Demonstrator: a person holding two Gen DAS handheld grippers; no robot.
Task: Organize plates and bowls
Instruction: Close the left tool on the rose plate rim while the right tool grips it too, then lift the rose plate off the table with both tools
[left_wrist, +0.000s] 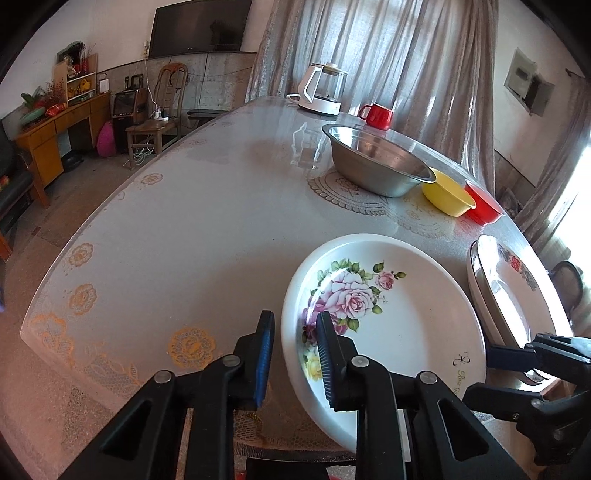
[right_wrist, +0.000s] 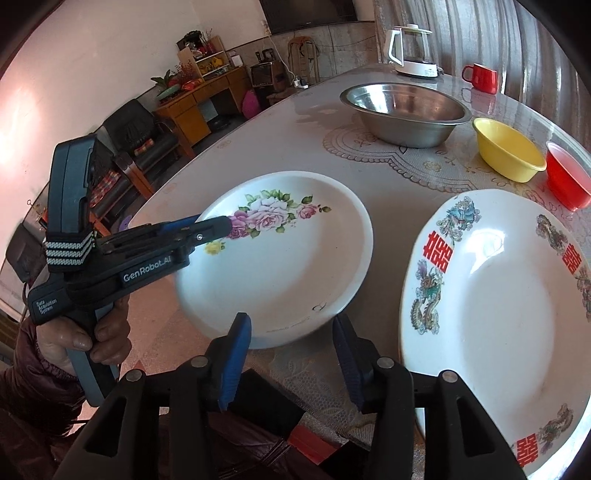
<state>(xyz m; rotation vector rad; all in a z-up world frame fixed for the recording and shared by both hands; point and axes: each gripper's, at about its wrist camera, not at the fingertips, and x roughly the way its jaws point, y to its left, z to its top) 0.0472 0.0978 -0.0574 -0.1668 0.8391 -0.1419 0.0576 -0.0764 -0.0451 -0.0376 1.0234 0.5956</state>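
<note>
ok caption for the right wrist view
Left gripper clamps the rose plate's rim; the right gripper is open.

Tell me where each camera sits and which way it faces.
Left wrist: on the left claw, looking down across the table; its fingers grip the rose plate rim; the right claw shows at right.
Right wrist: on the right claw, open, facing both plates; left claw and hand show.
Shared: rose plate, dragon plate, steel bowl.

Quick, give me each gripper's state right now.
Left gripper: shut on the rim of the rose plate.
Right gripper: open, holding nothing, its fingers either side of that plate's near edge.
</note>
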